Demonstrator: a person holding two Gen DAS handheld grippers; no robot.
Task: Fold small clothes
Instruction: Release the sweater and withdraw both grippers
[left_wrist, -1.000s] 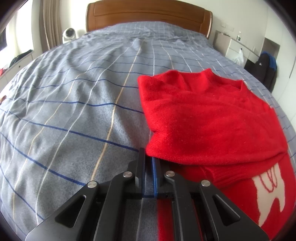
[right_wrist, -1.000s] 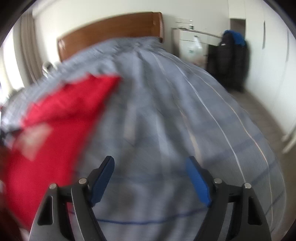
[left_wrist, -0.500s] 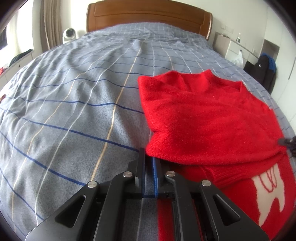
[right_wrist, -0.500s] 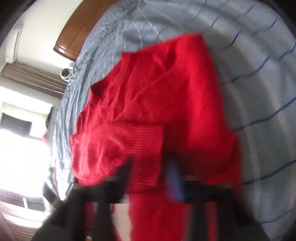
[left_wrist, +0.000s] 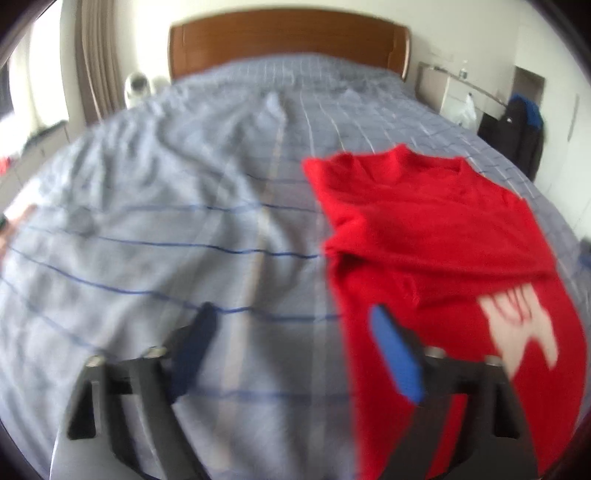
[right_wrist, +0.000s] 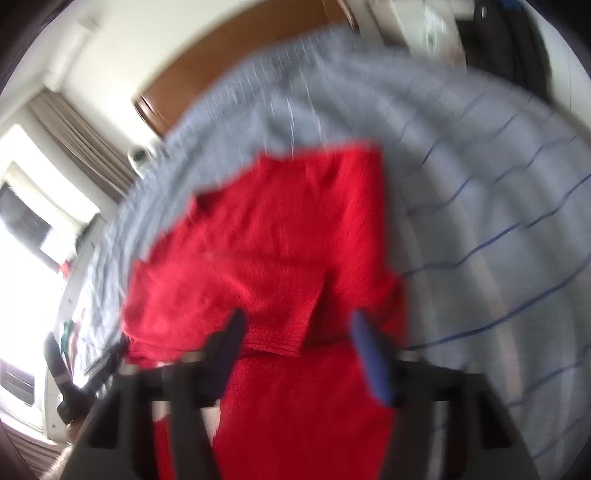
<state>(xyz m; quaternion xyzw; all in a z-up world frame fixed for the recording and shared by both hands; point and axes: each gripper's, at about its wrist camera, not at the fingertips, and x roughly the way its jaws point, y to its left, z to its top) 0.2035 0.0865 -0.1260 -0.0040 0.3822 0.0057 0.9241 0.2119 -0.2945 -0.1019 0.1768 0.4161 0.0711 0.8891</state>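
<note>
Left wrist view: partly folded red knit sweater (left_wrist: 424, 221) on grey checked bedspread (left_wrist: 166, 221).
Left gripper (left_wrist: 295, 347) and right gripper (right_wrist: 295, 347) both spread wide, holding nothing.

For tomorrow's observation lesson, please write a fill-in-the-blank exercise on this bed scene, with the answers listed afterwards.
1. The sweater lying on the bed is ____ in colour.
2. The left gripper has its fingers ____.
3. The headboard is made of ____.
4. The right gripper hovers over the ____.

Answers: red; open; wood; sweater
</note>
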